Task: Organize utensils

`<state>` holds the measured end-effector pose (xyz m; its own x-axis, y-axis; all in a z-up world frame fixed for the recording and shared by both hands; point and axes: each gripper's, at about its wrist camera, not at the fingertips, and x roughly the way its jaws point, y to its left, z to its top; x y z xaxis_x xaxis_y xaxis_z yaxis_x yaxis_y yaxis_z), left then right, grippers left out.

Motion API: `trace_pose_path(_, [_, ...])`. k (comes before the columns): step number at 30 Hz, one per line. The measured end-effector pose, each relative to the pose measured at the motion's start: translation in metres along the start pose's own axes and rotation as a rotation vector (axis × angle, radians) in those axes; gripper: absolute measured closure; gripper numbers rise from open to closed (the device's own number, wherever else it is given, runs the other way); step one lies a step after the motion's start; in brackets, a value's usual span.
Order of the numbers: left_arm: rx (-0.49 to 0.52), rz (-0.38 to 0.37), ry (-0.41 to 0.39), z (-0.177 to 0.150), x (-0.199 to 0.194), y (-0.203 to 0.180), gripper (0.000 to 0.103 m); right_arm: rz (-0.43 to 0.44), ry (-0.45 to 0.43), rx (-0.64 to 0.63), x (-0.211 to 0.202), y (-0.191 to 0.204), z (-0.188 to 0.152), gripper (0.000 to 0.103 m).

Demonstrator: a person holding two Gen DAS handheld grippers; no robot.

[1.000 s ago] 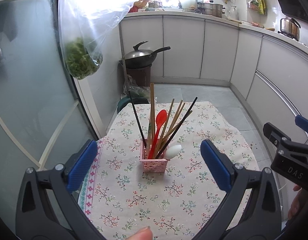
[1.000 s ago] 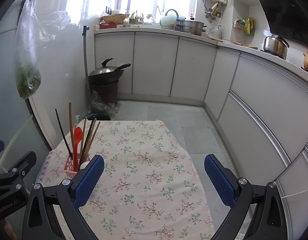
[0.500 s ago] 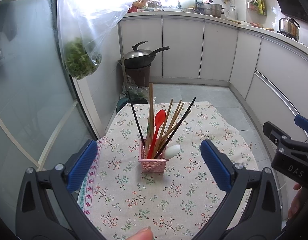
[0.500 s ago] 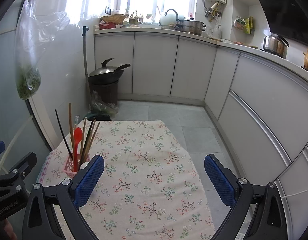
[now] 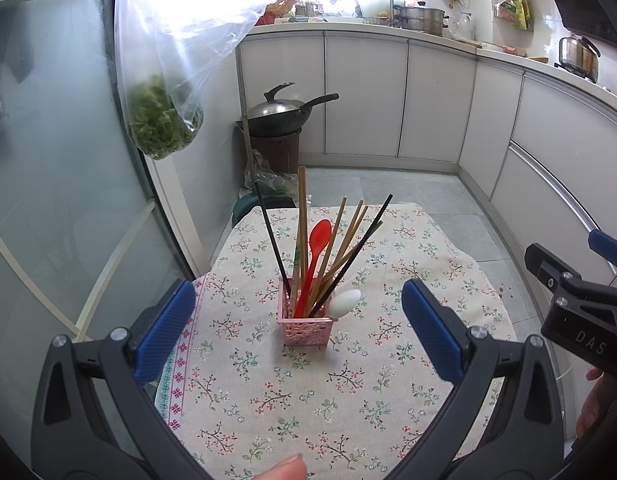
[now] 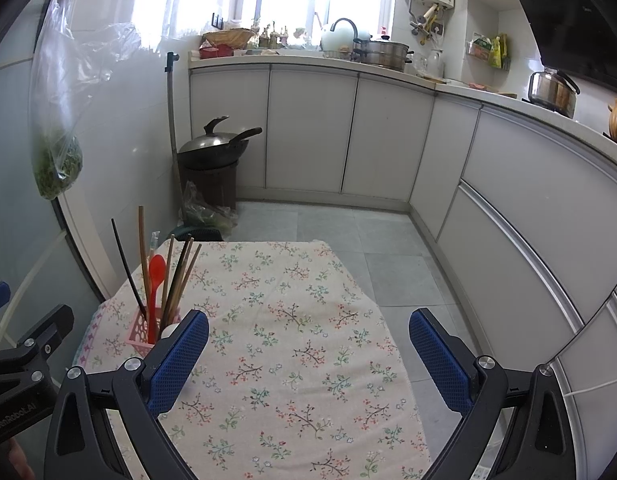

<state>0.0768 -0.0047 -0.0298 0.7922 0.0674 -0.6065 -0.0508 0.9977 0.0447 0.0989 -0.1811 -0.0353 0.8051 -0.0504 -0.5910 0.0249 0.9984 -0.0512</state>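
Left view, far left: bag of greens (image 5: 164, 124) hangs against the glass door. My left gripper (image 5: 298, 334) hovers above the table (image 5: 388, 392), fingers spread wide, nothing between them. Centred between the pads, further along the cloth: pink holder (image 5: 307, 330), upright. In it, left to right: black chopstick (image 5: 273, 240) leaning left, wooden chopsticks (image 5: 303, 216), red spoon (image 5: 314, 256), more sticks fanning right, white spoon (image 5: 344, 303) resting over the right rim. Wok (image 5: 284, 110) on a bin beyond the table. My right gripper's body shows at the right edge.

Right view: holder (image 6: 142, 330) sits near the table's left edge, just behind my left finger (image 6: 178, 362). Right gripper (image 6: 308, 360) also spread wide, empty, over bare cloth.
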Motion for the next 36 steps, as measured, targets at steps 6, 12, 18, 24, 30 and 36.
trace_pose_path(6, [0.001, 0.001, 0.002, -0.0007, -0.0004, 0.0000, 0.000, -0.001, 0.000, 0.001, 0.0000, 0.0001, -0.0001, 0.002])
trace_pose_path(12, [0.000, 0.005, -0.004, 0.0000, -0.0013, 0.0018, 0.000, 0.000, -0.001, 0.001, -0.0001, -0.0001, -0.0002, 0.002])
trace_pose_path(18, [-0.003, 0.000, 0.002, 0.0014, 0.0008, 0.0038, 0.000, 0.000, 0.000, 0.001, -0.0001, -0.0002, -0.0003, 0.002])
trace_pose_path(24, [-0.005, -0.001, 0.003, 0.0014, 0.0010, 0.0043, 0.000, 0.000, -0.001, 0.001, -0.0001, 0.0000, -0.0004, 0.002])
trace_pose_path(30, [-0.004, -0.002, 0.003, 0.0012, 0.0010, 0.0042, 0.000, 0.000, 0.000, 0.001, 0.0001, 0.0001, -0.0004, 0.002])
trace_pose_path(36, [-0.005, -0.003, 0.006, 0.0009, 0.0010, 0.0036, 0.000, 0.000, 0.000, 0.002, 0.0002, 0.0003, -0.0005, 0.002])
